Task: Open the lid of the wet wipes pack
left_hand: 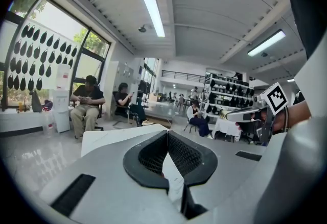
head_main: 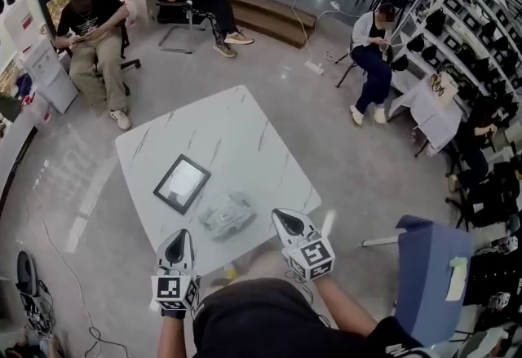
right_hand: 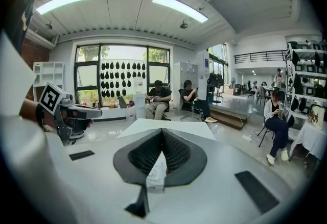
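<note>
The wet wipes pack (head_main: 226, 215), pale and crinkled, lies flat near the front edge of the white marble table (head_main: 245, 132), its lid down. My left gripper (head_main: 179, 236) hangs at the table's front edge, just left of the pack and clear of it, jaws shut and empty. My right gripper (head_main: 281, 218) sits just right of the pack, also shut and empty. In the left gripper view the jaws (left_hand: 167, 133) meet with the tabletop beyond. In the right gripper view the jaws (right_hand: 162, 131) meet, and a bit of the white printed pack (right_hand: 156, 174) shows below them.
A dark-framed flat tray (head_main: 182, 183) lies on the table left of the pack. Several people sit on chairs around the room beyond the table. A blue chair (head_main: 432, 275) stands at my right, and shelves line the right wall.
</note>
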